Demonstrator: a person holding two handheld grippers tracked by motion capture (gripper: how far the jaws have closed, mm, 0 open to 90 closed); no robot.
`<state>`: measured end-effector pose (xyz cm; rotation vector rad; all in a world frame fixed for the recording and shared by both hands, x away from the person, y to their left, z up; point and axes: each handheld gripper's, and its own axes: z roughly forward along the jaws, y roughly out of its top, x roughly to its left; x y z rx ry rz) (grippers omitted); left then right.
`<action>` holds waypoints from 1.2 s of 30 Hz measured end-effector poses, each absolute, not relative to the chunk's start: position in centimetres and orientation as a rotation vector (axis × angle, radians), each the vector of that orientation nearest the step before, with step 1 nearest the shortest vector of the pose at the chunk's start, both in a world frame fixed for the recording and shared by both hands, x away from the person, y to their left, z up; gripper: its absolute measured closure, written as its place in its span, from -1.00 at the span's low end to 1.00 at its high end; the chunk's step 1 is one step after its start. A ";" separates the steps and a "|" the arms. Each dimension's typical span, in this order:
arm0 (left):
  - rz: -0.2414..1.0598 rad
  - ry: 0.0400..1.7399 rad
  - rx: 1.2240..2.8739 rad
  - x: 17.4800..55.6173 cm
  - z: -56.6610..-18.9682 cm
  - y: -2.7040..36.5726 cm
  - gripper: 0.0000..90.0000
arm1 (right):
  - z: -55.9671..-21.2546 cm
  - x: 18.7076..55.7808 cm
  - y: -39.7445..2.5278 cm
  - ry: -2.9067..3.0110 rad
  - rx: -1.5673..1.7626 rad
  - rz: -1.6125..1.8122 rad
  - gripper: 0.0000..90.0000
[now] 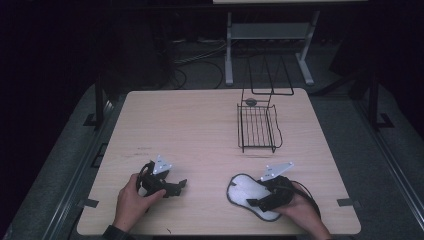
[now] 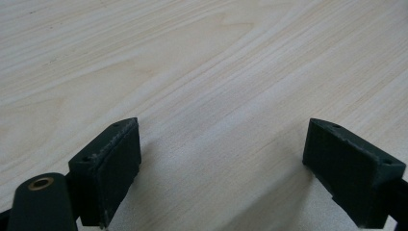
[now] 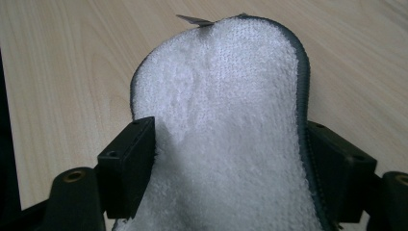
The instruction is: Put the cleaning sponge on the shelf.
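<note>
Two tongs are noted: the right tongs straddle, parted and not yet clamped, the white terry-cloth insole-shaped pad with grey edging lying on the pale wooden tabletop, long axis running away along them, while the left tongs are held wide open and empty, farther off.

You are working at a light wooden table with rounded corners and a pale grain running across it. Near your right hand, close to the near edge, a white fleecy pad with a grey bound rim lies flat on the wood; in the right gripper view its pile is thick and a small tag sticks out at its far end. Toward the far right of the table stands a black wire rack, well apart from the pad. The wood in front of your left hand is bare.
</note>
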<state>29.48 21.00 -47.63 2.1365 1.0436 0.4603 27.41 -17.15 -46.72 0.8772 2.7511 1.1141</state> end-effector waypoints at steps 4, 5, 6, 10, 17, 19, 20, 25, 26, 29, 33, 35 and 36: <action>0.460 1.044 2.136 29.5 -47.6 21.0 -0.73 | -46.4 27.4 -17.5 2.729 0.880 1.140 -0.30; 0.460 1.044 2.136 29.5 -47.6 21.0 -0.72 | -46.3 27.4 -17.6 2.722 0.889 1.149 -0.27; 0.460 1.044 2.135 29.5 -47.6 21.0 -0.73 | -46.3 27.4 -17.7 2.717 0.896 1.153 -0.25; 0.460 1.044 2.135 29.5 -47.6 21.0 -0.73 | -46.1 27.4 -18.0 2.695 0.913 1.170 -0.16; 0.460 1.044 2.136 29.5 -47.6 21.0 -0.73 | -45.5 27.4 -18.8 2.650 0.941 1.217 0.09; 0.460 1.044 2.136 29.5 -47.6 21.0 -0.73 | -45.2 27.4 -18.9 2.637 0.934 1.230 0.16; 0.461 1.044 2.136 29.5 -47.6 21.0 -0.73 | -45.1 27.4 -19.0 2.632 0.932 1.237 0.17; 0.460 1.044 2.136 29.5 -47.6 21.0 -0.72 | -44.5 27.4 -19.3 2.605 0.934 1.280 0.33; 0.461 1.044 2.136 29.5 -47.6 21.0 -0.72 | -44.3 27.4 -19.4 2.600 0.937 1.288 0.37; 0.460 1.044 2.136 29.5 -47.6 21.0 -0.72 | -43.9 27.3 -19.7 2.580 0.935 1.323 0.45; 0.460 1.044 2.136 29.5 -47.6 21.0 -0.72 | -43.5 27.3 -20.0 2.559 0.940 1.355 0.53; 0.460 1.044 2.136 29.5 -47.6 21.0 -0.72 | -43.4 27.2 -20.1 2.558 0.946 1.370 0.56; 0.461 1.044 2.136 29.5 -47.6 21.0 -0.73 | -43.4 27.2 -20.2 2.557 0.942 1.375 0.58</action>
